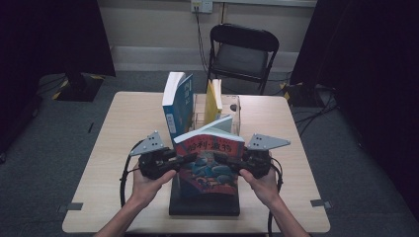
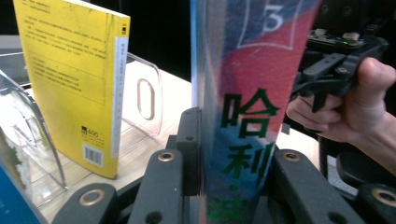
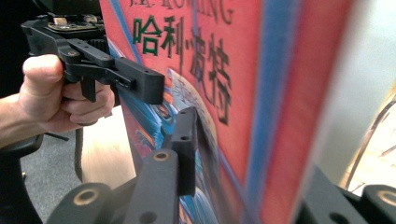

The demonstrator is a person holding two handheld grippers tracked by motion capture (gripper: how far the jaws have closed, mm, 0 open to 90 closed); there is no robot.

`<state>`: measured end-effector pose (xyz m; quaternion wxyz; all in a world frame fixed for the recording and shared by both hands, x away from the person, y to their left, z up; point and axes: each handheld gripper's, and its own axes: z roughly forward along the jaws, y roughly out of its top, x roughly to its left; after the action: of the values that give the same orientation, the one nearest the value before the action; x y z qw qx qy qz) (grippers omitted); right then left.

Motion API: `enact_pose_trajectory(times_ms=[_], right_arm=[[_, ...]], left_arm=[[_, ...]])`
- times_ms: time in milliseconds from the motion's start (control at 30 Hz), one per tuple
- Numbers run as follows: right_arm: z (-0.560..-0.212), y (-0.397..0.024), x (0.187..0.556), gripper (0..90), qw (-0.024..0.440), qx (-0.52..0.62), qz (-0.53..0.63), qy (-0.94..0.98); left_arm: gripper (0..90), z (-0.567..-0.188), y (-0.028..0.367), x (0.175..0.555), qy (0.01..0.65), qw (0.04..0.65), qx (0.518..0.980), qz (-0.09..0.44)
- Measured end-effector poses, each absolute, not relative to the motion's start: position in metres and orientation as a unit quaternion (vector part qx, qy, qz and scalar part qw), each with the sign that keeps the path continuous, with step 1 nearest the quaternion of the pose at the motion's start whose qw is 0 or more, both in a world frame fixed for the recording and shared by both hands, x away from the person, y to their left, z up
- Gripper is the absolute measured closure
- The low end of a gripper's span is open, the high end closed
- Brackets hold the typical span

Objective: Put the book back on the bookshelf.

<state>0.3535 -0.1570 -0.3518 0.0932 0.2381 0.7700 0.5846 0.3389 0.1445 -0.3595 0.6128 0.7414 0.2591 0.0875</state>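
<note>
Over the wooden table (image 1: 123, 123), left claw (image 1: 179, 160) and seemingly right claw (image 1: 228, 162) clamp the red book's (image 1: 210, 163) opposite edges.

Yellow book (image 2: 77, 79) in clear rack (image 2: 144, 100); chair (image 1: 242, 52) behind.

The red book (image 3: 224, 70) carries green characters 哈利·波特 across its cover, with part of "ROWLING" in pale letters above them, cut off by the frame; in the left gripper view the same book shows 哈利 running down it and a white 3 in a box near the top. The yellow book (image 2: 74, 79) has a barcode low on its back cover and small print too fine to read
</note>
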Motion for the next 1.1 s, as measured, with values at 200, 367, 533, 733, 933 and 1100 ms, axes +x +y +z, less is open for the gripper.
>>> enact_pose_trajectory(times_ms=[200,367,533,733,933,1100], right_arm=[[-0.347,-0.172,0.351,54.1,0.117,0.253,0.588,0.759],[-0.351,-0.182,0.353,41.8,0.128,0.257,0.583,0.76],[-0.366,-0.184,0.365,26.9,0.11,0.271,0.575,0.765],[-0.366,-0.18,0.362,41.7,0.104,0.246,0.573,0.775],[-0.363,-0.183,0.36,49.5,0.097,0.242,0.575,0.776],[-0.363,-0.183,0.36,49.5,0.095,0.241,0.573,0.777]], left_arm=[[73.5,-0.359,0.144,0.329,0.245,0.61,0.747,0.098],[73.2,-0.358,0.142,0.324,0.247,0.61,0.746,0.101],[72.8,-0.358,0.142,0.314,0.232,0.608,0.751,0.111],[72.1,-0.359,0.137,0.314,0.237,0.607,0.749,0.118],[71.3,-0.359,0.124,0.321,0.241,0.602,0.752,0.121],[68.4,-0.362,0.114,0.322,0.238,0.61,0.745,0.123]])
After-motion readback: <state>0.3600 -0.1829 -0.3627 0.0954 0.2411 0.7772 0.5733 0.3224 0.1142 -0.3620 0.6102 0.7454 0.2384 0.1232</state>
